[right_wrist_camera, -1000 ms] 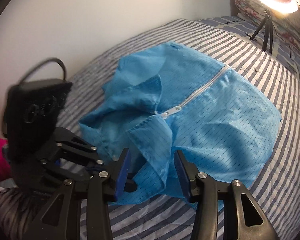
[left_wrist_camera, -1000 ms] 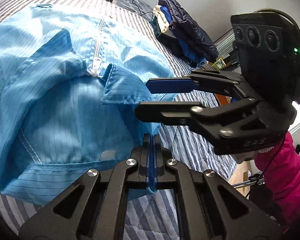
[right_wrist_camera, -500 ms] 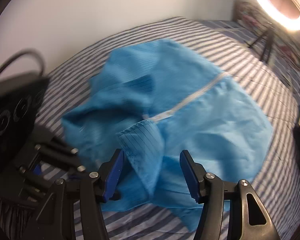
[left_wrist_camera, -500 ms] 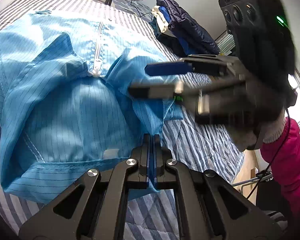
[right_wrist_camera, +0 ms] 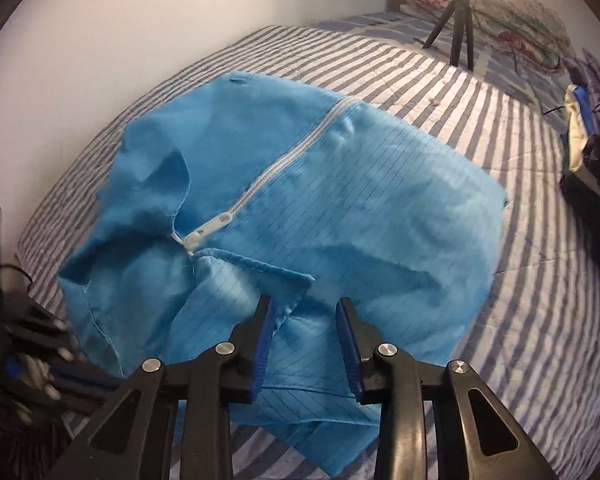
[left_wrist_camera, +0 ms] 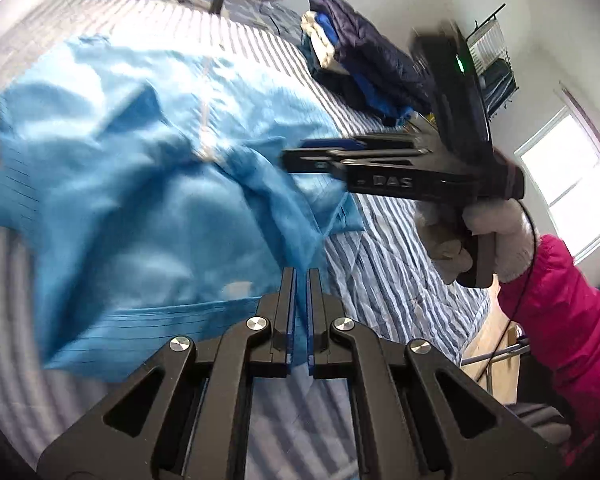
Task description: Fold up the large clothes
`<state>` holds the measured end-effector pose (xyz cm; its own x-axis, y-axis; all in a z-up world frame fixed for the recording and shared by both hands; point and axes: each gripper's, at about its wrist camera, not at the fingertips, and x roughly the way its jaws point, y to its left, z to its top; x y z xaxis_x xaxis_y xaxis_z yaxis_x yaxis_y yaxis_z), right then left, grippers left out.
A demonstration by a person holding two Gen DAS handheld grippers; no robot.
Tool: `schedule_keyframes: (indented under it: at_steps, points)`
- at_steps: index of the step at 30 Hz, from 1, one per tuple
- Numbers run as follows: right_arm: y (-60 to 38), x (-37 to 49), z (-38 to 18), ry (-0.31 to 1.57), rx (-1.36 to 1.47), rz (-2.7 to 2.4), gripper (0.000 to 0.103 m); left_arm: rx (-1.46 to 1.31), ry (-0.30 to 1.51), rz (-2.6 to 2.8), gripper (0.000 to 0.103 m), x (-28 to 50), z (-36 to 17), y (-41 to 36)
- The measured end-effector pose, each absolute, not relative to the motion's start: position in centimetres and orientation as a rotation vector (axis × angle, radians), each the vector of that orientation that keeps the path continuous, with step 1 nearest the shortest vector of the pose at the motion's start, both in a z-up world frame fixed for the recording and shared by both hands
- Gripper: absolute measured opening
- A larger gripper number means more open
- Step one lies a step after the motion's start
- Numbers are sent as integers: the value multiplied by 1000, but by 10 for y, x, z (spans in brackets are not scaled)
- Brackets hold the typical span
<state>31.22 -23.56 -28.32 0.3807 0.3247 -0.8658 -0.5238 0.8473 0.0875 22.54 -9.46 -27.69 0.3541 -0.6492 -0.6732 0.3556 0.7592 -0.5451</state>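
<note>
Left tool clamped on blue garment

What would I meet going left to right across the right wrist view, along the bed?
Left gripper → blue garment → striped bedcover → pile of dark clothes.

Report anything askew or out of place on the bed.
The blue garment lies crumpled, not flat: its collar flaps by the white zipper pull are turned over and bunched. Nothing looks torn or spilled.
</note>
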Motion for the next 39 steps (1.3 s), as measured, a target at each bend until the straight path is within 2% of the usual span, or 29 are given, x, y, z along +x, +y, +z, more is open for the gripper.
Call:
schedule_keyframes:
  at_steps: [1, 3, 9, 14, 19, 21, 24, 25, 26, 27, 28, 29, 31, 32, 34, 35, 37, 39]
  points:
    - [-245, 312, -276, 1030, -167, 538, 32, -317, 993, -636, 10, 227, -268, -82]
    - [-266, 310, -266, 990, -51, 529, 32, -293, 948, -574, 15, 237, -255, -59]
    - [-300, 316, -259, 937, 86, 440, 32, -365, 885, -313, 15, 304, -247, 23]
    - [-295, 322, -277, 974, 131, 447, 31, -398, 999, -268, 15, 345, -285, 48]
    - [-292, 320, -307, 1049, 136, 442, 28, -365, 1073, -253, 15, 343, -324, 51]
    - [-292, 317, -318, 1077, 120, 436, 23, -369, 1058, -270, 15, 337, -325, 52]
    - [-297, 315, -314, 1087, 108, 448, 23, -371, 1068, -298, 15, 337, -318, 60]
    - [-300, 314, -310, 1080, 115, 458, 24, -381, 1068, -305, 19, 338, -314, 65]
    - [-305, 312, -306, 1071, 136, 472, 27, -398, 1065, -310, 25, 337, -308, 73]
    - [-311, 311, -302, 1060, 167, 488, 28, -424, 1057, -317, 43, 337, -303, 79]
    - [-316, 310, -299, 1049, 195, 503, 36, -473, 1040, -323, 58, 340, -299, 88]
    - [-321, 309, -296, 1037, 208, 502, 56, -504, 1031, -326, 61, 342, -296, 94]
    - [-332, 310, -294, 992, 231, 460, 80, -607, 1036, -352, 63, 352, -296, 109]
    - [-339, 312, -294, 978, 259, 439, 80, -628, 1039, -347, 63, 355, -296, 113]
    - [-352, 320, -293, 950, 312, 407, 76, -626, 1022, -333, 63, 363, -292, 116]
    - [-355, 324, -291, 931, 319, 405, 66, -595, 1018, -343, 63, 368, -289, 113]
    - [-347, 336, -284, 918, 267, 420, 53, -580, 1034, -363, 63, 377, -291, 109]
    - [-337, 346, -282, 917, 214, 389, 48, -628, 1078, -404, 63, 389, -302, 107]
